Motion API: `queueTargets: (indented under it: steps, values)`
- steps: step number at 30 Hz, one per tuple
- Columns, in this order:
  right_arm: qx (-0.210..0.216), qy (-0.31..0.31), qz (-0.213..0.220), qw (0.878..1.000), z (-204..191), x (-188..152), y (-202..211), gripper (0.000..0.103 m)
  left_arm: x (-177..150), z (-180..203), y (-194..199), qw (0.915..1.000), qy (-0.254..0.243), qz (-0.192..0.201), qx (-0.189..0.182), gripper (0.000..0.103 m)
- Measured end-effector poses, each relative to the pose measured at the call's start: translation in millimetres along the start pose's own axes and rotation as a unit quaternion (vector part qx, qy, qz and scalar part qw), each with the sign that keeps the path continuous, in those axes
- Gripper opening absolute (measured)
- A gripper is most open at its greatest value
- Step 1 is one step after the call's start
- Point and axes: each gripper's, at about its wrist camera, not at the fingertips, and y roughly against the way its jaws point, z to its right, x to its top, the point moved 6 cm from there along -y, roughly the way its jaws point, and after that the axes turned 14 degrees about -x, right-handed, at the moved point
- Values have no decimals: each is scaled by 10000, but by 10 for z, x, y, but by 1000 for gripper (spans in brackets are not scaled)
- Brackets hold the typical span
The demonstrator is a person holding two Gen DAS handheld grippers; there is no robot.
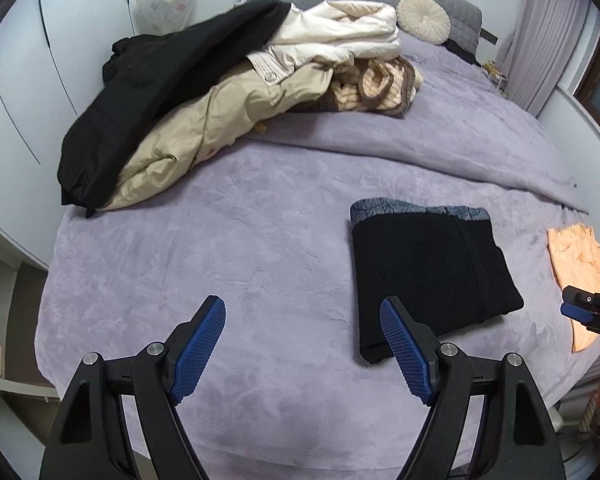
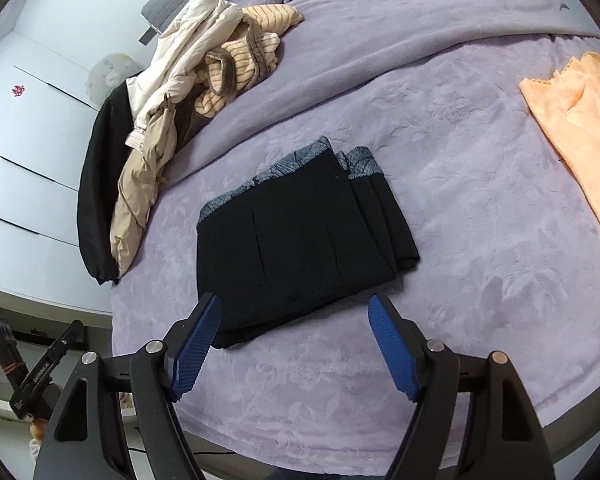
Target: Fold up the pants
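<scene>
Pants (image 2: 300, 240) are lying folded into a compact black stack on the bed (image 2: 460, 280), at twelve o'clock of the right tool (image 2: 294, 344). Both tools, left tool (image 1: 302, 346) included, are being held open and empty. Folding is judged finished; only withdrawal is being called for.

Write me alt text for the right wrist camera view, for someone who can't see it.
Folded black pants with a blue patterned waistband lie on a lilac bedspread, just beyond the open, empty right gripper. A heap of clothes sits at the far left and an orange cloth lies at the right edge.
</scene>
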Motion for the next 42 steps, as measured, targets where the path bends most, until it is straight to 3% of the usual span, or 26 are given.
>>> queueTargets:
  steps: [4, 8, 14, 18, 19, 20, 24, 27, 31, 34, 42]
  values:
    - [-130, -108, -308, 9994, 214, 49, -333, 79, -35, 59, -467, 9989, 91, -423, 188, 81]
    - [-196, -142, -460, 9986, 336, 327, -619, 79, 33, 146, -951, 9965, 161, -727, 375, 81]
    - [-90, 363, -396, 9985, 107, 1071, -1054, 79, 313, 263, -1508, 9950, 287, -713, 643, 81]
    - [51, 594, -650, 9961, -73, 1370, -1494, 70, 393, 245, -1796, 9936, 481, -758, 684, 81]
    - [108, 637, -797, 9947, -99, 1384, -1596, 61, 391, 240, -1849, 9933, 521, -760, 699, 81]
    - [140, 687, -918, 9933, -115, 1369, -1657, 27, 383, 246, -1878, 9931, 544, -756, 706, 81]
    - [-45, 1106, -808, 9906, -94, 1333, -1586, 21, 326, 350, -1929, 9940, 508, -677, 700, 81]
    - [-225, 1331, -890, 9868, 11, 1293, -1628, 16, 276, 446, -2000, 9943, 487, -810, 487, 81]
    - [-265, 1267, -840, 9880, 105, 1278, -1581, 16, 280, 453, -1991, 9934, 499, -879, 540, 81]
    - [-631, 1424, -749, 9850, 219, 1248, -1487, 16, 290, 430, -1995, 9919, 510, -993, 601, 81]
    - [-427, 1009, -961, 9893, 510, 1008, -1267, 17, 294, 430, -2015, 9917, 408, -1033, 655, 81]
